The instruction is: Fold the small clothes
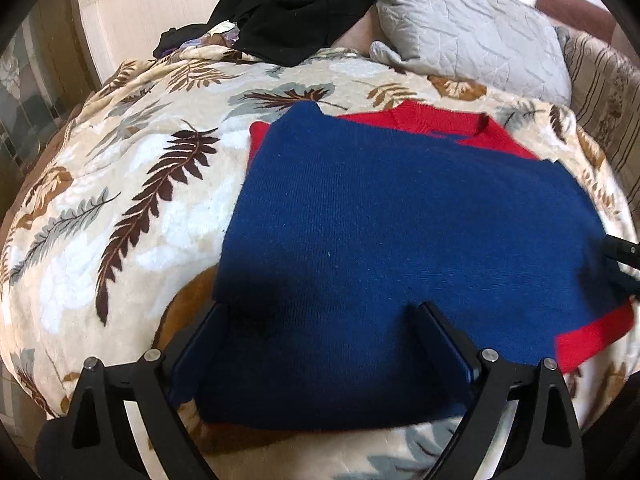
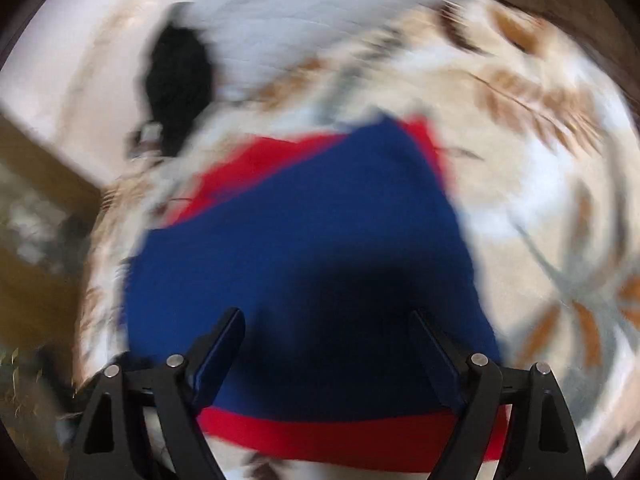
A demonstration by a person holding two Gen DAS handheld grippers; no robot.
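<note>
A blue-and-red knitted garment (image 1: 400, 216) lies flat on a bed covered by a cream blanket with a leaf print (image 1: 132, 184). In the left wrist view its blue panel is folded over the red part, so that red shows only as a neckline band toward 12 o'clock and a strip at about 4 o'clock; its long axis runs roughly from 9 to 3 o'clock, with the neckline end pointing away toward 12. The left hand-held gripper (image 1: 320, 312) hangs over the near blue edge with its fingers spread wide, the cloth lying beneath and between them, not pinched. The right wrist view is blurred; there the right hand-held gripper (image 2: 328, 320) is likewise spread over the blue panel (image 2: 304, 240), a red hem band crossing at 6 o'clock. Whether its fingertips touch the fabric cannot be told. Toward 12 o'clock in the left wrist view lie a heap of black clothing (image 1: 296, 12) and a grey quilted pillow (image 1: 472, 28).
</note>
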